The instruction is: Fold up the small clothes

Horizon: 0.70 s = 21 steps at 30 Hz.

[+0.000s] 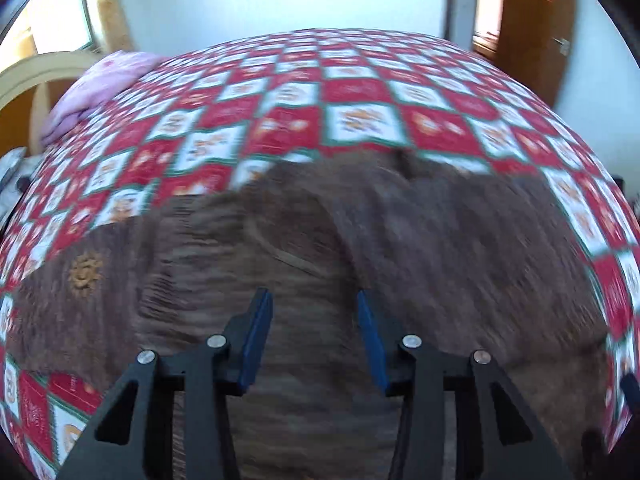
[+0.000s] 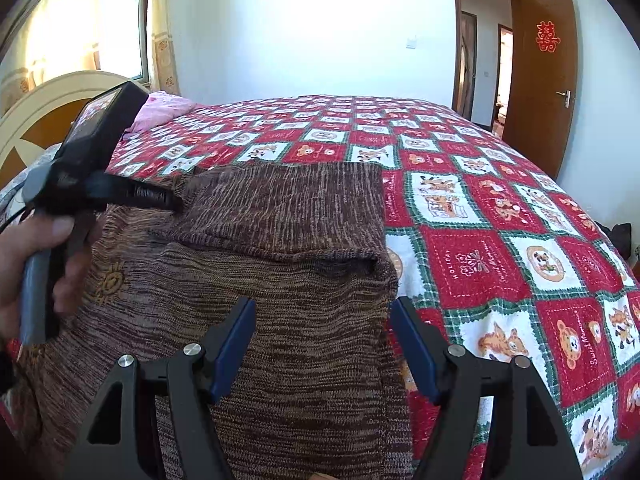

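Bed (image 2: 500,216) fills most of both views, covered in a red, white and green checked quilt with cartoon animal squares; left wrist view is motion-blurred

Brown knit sweater (image 2: 280,280) lies spread flat on the quilt, lower left and centre of the right wrist frame. A sleeve or side panel is folded across its upper part, with the fold edge running left to right at mid frame. Small gold sun motif (image 2: 112,282) on the knit at left. In the left wrist view the same sweater (image 1: 340,260) takes up the lower centre, detail smeared

Brown wooden door (image 2: 544,80) stands open at upper right, red paper ornament on it. Pink pillow (image 2: 164,110) and cream headboard (image 2: 44,100) at upper left

Right tongs (image 2: 323,344) at bottom centre: blue pads spread wide, nothing between them, right edge of the sweater lying below the gap

Left tongs (image 1: 315,340) at bottom centre of their own view: pads apart, empty, above the knit. In the right wrist view the left tool shows at left, held in a hand (image 2: 36,256), its tip over the sweater's upper left
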Each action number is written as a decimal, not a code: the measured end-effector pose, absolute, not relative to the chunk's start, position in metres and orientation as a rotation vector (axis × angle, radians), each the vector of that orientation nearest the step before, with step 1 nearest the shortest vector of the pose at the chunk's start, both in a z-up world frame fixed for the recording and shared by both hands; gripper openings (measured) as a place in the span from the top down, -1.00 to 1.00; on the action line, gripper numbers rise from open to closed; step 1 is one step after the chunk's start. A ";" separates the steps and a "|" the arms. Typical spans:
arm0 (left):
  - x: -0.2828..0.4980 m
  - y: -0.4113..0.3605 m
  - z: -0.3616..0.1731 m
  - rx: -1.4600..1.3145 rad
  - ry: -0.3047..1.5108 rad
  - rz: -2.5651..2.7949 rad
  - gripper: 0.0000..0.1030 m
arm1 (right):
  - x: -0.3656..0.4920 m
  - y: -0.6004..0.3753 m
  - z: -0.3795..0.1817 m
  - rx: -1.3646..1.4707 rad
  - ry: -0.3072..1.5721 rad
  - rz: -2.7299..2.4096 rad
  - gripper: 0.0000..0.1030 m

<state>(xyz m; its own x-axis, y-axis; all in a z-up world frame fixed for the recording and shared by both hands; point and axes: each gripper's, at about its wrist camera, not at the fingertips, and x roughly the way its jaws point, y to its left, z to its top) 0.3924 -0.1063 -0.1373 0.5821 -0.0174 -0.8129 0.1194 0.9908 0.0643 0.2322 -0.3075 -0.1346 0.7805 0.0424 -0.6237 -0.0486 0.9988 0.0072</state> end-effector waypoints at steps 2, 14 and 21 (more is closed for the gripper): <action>0.395 -0.118 -0.141 0.160 0.946 -0.063 0.08 | 0.231 -0.308 -0.135 -0.014 0.669 0.036 -0.37; 0.379 -0.101 -0.111 0.088 0.820 -0.063 0.95 | 0.228 -0.307 -0.134 -0.036 0.643 0.015 -0.38; 0.375 -0.079 -0.106 0.051 0.830 -0.105 0.89 | 0.228 -0.311 -0.133 -0.001 0.639 0.005 -0.38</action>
